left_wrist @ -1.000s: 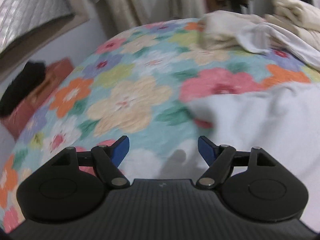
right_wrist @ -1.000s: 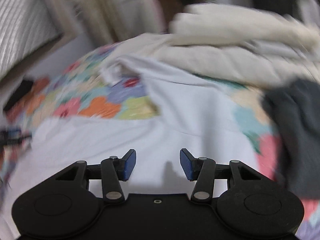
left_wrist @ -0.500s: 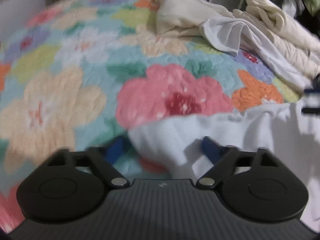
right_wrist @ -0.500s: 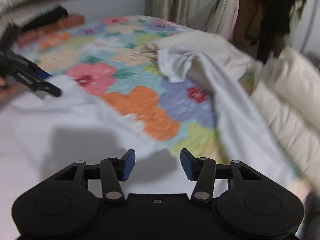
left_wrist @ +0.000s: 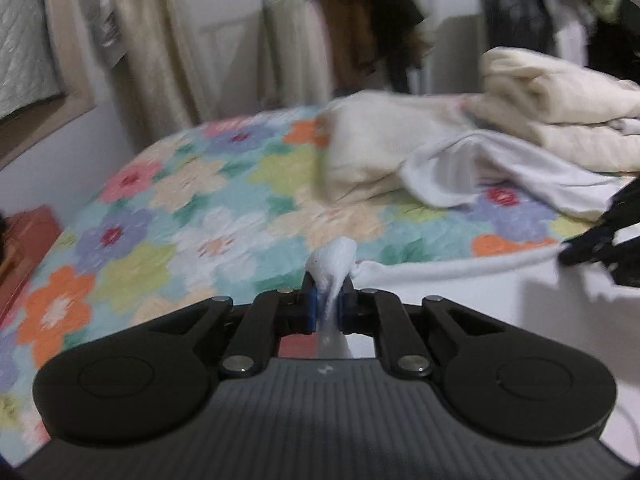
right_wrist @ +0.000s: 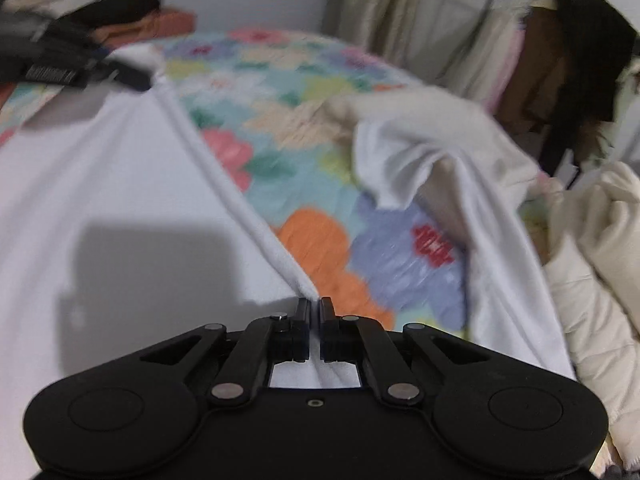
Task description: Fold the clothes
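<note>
Two grippers, left gripper [left_wrist: 328, 304] and right gripper [right_wrist: 315, 320], pinch the hem of a white garment [right_wrist: 132, 184], jaws closed; light, limp cloth, best held at corners.

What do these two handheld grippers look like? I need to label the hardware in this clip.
The left gripper is matte black plastic: two round side lobes, linkage bars with silver pins, a ribbed grey body bearing a small white mark, and blue finger pads. The right gripper matches, but has a smooth black body. No cables or sleeves show.
</note>
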{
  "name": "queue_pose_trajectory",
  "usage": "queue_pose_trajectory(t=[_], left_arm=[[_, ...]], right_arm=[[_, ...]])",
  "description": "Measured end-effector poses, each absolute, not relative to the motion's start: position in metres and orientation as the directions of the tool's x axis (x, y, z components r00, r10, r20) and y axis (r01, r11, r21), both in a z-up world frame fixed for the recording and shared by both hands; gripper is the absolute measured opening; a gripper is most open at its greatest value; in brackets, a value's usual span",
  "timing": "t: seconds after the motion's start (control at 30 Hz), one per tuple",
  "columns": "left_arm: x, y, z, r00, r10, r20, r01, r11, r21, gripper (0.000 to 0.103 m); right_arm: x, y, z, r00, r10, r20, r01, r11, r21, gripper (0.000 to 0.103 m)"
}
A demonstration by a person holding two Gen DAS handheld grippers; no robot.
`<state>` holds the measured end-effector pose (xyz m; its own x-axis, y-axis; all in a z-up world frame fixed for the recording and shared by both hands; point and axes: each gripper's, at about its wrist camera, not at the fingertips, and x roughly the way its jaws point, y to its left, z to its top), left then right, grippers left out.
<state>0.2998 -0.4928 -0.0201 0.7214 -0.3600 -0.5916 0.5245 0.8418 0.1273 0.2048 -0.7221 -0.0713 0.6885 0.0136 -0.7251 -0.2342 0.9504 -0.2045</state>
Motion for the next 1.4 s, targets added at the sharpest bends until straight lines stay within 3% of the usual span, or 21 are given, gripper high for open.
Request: queue_pose_trajectory(t=[0.03,0.07,0.13,0.2,0.23,0.3,0.37,0.43,0.57,0.67,0.77,1.03,1.17,1.4], left_arm=[[0.306,-0.491,-0.024,0.726,-0.328,-0.604,0.488,0.865,0.116,0.012],[0.31,-0.491,-0.032,0.735,-0.285,-0.615,0.45,0.884,0.128,0.026],[0.314,-0.493,-0.057,0.767,-0.121,-0.631,0.361,0.893,0.268,0.045],[0.312,-0.491,-0.073,0.783,0.056,-0.619,0.253,0.881,0.399,0.046],[0.305,-0.481,-0.073,0.778,0.085,-0.622,0.218,0.893,0.395,0.046],[0.283,-0.452,-0.061,0.755,0.019,-0.655,0.207,0.942,0.265,0.053],[0.255,-0.422,-0.049,0.741,-0.059,-0.669,0.181,0.977,0.115,0.075],[0.222,-0.395,-0.048,0.732,-0.108,-0.673,0.153,0.988,0.008,0.083],[0.19,-0.382,-0.066,0.635,-0.062,-0.77,0.148,0.988,0.042,0.082],[0.17,-0.388,-0.075,0.598,-0.083,-0.797,0.192,0.981,0.041,0.082],[0.148,-0.401,-0.066,0.578,-0.173,-0.798,0.262,0.965,-0.02,0.082],[0.065,-0.456,-0.049,0.514,-0.304,-0.802,0.455,0.889,-0.045,0.082],[0.009,-0.481,-0.047,0.449,-0.382,-0.808,0.557,0.827,-0.081,0.082],[-0.083,-0.494,-0.05,0.297,-0.532,-0.793,0.722,0.668,-0.177,0.082]], right_arm=[[0.206,-0.72,-0.068,0.698,0.007,-0.716,-0.214,0.956,-0.2,0.004],[0.209,-0.718,-0.068,0.704,0.0,-0.71,-0.194,0.962,-0.193,0.004],[0.217,-0.713,-0.077,0.679,-0.066,-0.732,-0.121,0.972,-0.2,0.018],[0.221,-0.707,-0.089,0.64,-0.179,-0.747,-0.041,0.963,-0.265,0.018],[0.212,-0.71,-0.088,0.654,-0.19,-0.732,-0.008,0.966,-0.258,0.028],[0.186,-0.724,-0.08,0.671,-0.171,-0.721,0.072,0.984,-0.166,0.045],[0.147,-0.743,-0.067,0.687,-0.115,-0.717,0.138,0.99,-0.026,0.05],[0.103,-0.763,-0.058,0.695,-0.079,-0.714,0.189,0.979,0.075,0.054],[0.022,-0.804,-0.048,0.684,-0.092,-0.724,0.327,0.925,0.192,0.055],[-0.036,-0.827,-0.042,0.662,-0.155,-0.733,0.426,0.883,0.198,0.055],[-0.1,-0.844,-0.039,0.632,-0.218,-0.744,0.522,0.829,0.2,0.056],[-0.234,-0.848,-0.07,0.568,-0.206,-0.797,0.627,0.736,0.256,0.058],[-0.276,-0.834,-0.098,0.584,-0.118,-0.803,0.617,0.708,0.344,0.058],[-0.322,-0.789,-0.131,0.701,0.078,-0.708,0.488,0.671,0.558,0.06]])
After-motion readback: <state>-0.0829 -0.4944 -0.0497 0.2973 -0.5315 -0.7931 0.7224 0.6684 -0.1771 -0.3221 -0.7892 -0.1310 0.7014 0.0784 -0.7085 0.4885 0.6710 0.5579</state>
